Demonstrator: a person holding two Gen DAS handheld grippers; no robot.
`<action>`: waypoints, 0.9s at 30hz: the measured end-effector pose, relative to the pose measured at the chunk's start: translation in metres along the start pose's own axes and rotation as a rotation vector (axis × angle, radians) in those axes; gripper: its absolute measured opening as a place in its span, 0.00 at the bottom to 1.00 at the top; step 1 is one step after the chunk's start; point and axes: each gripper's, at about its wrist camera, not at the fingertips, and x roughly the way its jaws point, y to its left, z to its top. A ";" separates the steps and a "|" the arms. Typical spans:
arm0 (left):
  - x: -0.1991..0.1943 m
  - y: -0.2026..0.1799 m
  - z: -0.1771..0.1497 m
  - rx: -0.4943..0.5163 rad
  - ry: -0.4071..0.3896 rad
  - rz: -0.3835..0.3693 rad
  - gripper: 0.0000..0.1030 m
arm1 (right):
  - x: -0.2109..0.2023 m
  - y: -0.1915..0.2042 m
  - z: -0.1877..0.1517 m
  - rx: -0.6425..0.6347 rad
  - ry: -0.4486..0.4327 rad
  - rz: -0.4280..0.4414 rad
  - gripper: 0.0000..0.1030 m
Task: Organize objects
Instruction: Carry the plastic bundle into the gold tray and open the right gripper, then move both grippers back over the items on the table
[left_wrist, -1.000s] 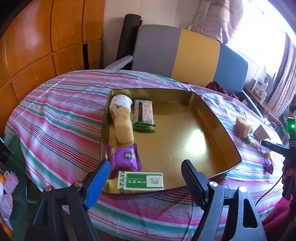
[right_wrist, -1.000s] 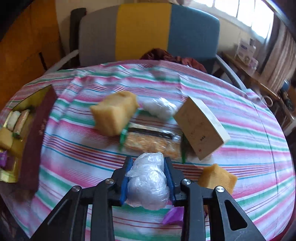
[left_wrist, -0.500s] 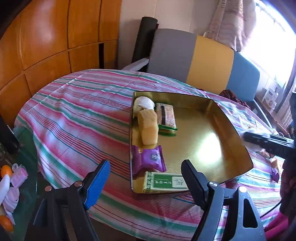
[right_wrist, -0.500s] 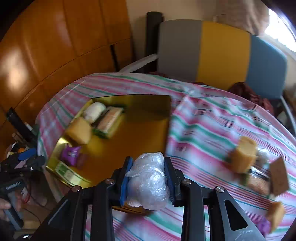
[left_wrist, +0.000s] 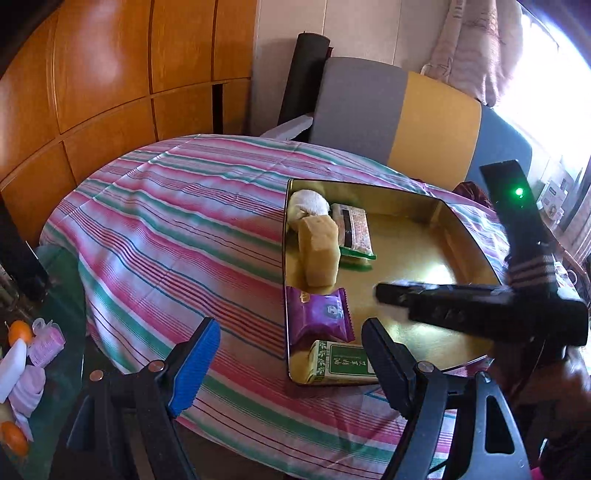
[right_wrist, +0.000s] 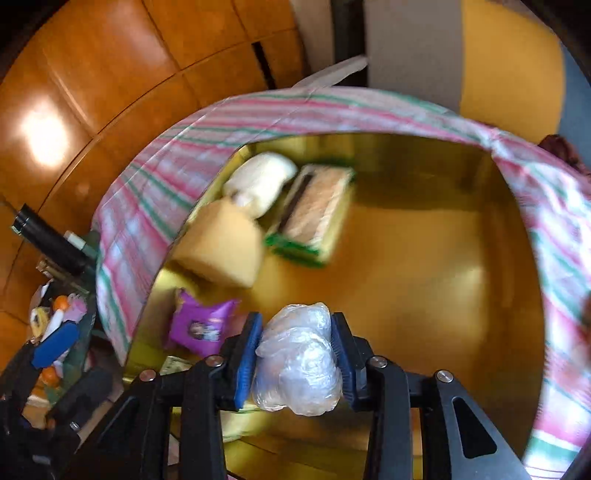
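Left gripper (left_wrist: 288, 354) stands wide open, holding nothing. Beyond its fingers lies one gold tray (left_wrist: 424, 236) with five items — white bun (left_wrist: 308, 203), sponge block (left_wrist: 319, 251), cracker packet (left_wrist: 354, 230), purple packet (left_wrist: 319, 315), green box (left_wrist: 341, 363).

Right gripper (right_wrist: 297, 350), jaws just easing apart, has one plastic-wrapped bundle (right_wrist: 299, 363) between its pads, over the tray's floor.
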 end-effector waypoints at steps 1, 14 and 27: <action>0.000 0.000 0.000 -0.001 0.000 0.000 0.78 | 0.003 0.003 -0.002 0.000 0.008 0.020 0.45; -0.001 0.000 -0.001 -0.009 -0.002 -0.012 0.78 | -0.021 0.003 -0.018 0.028 -0.026 0.073 0.69; -0.004 -0.006 -0.001 -0.006 0.004 -0.050 0.76 | -0.088 -0.033 -0.033 0.088 -0.167 -0.019 0.82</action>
